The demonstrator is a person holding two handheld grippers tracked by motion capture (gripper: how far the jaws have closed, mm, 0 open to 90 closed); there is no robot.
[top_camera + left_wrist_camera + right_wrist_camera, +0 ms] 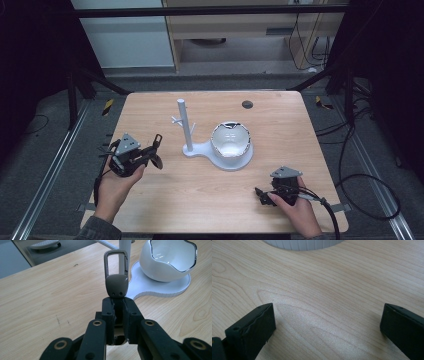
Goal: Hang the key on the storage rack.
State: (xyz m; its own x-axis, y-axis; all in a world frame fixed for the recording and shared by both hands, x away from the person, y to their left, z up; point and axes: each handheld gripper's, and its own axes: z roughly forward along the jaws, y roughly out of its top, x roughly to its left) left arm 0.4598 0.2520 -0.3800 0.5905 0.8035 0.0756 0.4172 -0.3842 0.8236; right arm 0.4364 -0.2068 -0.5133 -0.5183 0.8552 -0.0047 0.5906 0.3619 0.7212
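Note:
My left gripper (149, 154) (119, 302) is shut on the grey-brown tab of a key ring with a carabiner clip (116, 272) (158, 140). The clip sticks out past the jaws, held above the table to the left of a white stand (183, 125) (125, 250) with short pegs. On the stand's round base (202, 150) (155, 287) sits a white bowl (230, 140) (167, 260) with a wavy dark rim. Near the table's front right, my right gripper (260, 194) (327, 322) is open, low over bare wood with nothing between its fingers.
The wooden table (200, 200) has a small dark round hole (247, 104) at the back. Metal frame bars and cables lie on the floor around the table. The edge of the white base (302, 243) lies just ahead of the right gripper.

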